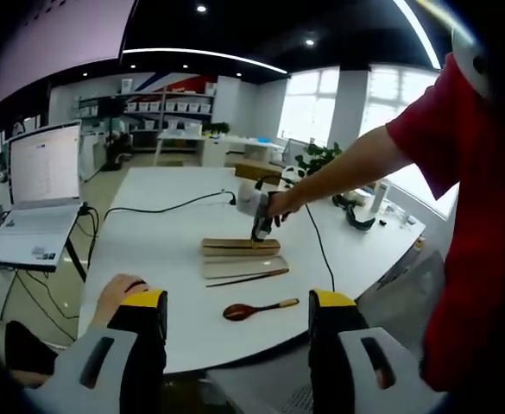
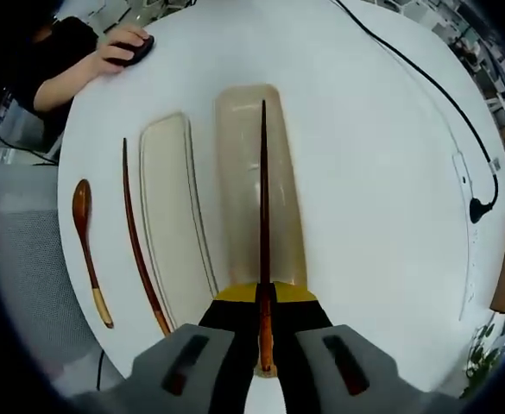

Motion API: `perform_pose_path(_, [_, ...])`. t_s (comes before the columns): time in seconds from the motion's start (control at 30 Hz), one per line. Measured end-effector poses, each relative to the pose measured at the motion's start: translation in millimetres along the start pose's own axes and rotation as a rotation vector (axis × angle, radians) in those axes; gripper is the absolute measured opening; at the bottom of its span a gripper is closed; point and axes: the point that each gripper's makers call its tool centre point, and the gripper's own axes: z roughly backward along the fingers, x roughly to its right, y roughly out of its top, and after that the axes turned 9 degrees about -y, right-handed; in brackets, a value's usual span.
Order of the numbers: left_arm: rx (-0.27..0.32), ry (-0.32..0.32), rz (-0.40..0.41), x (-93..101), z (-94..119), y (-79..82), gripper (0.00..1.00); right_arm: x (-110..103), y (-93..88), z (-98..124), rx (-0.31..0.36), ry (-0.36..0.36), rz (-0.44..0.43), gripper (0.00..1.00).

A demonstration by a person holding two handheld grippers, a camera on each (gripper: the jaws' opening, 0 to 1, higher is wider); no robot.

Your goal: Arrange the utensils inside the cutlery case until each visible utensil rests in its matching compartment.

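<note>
- Clamped between the jaws of the right hand-held gripper (image 2: 265, 332) is 1 dark wooden chopstick (image 2: 263, 216), held by its thick end, its tip reaching out over the long tan compartment of the cutlery case (image 2: 239, 129); whether it touches the tray floor I cannot tell.
- Beside that tray lies the paler half of the case (image 2: 170, 216), with nothing in it.
- Next outward, the 2nd chopstick (image 2: 135, 237) rests loose on the surface, just beside the pale half, and the wooden spoon (image 2: 84, 237) lies a little further off, bowl away from the camera.
- By my reading the task is at an early stage: 1 chopstick is being placed, while the other chopstick and the spoon are not yet in any compartment.
- In the left gripper view the left hand-held gripper (image 1: 237, 332) hangs back near the surface edge with its jaws well apart and nothing between them.
- Everything sits on a white oval surface (image 2: 381, 172), with a black cable (image 2: 433, 95) trailing across it.
- A person's hand (image 2: 123, 47) rests on a mouse at the far edge.
- A laptop (image 1: 41, 198) stands on a side desk, in a bright office with shelving and large windows.
</note>
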Motion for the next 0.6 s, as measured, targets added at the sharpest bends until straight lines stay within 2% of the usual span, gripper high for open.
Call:
perform_pose_path(0.13, [-0.002,0.002,0.0,-0.2,0.5,-0.7,0.68,1.7,0.1,-0.7,0.002,-0.011,0.035,0.01])
perform_pose_path(0.6, [-0.008,-0.006,-0.024,2.2,-1.1,5.2,0.67,4.6,-1.6,1.5,0.024,-0.008,0.002,0.02])
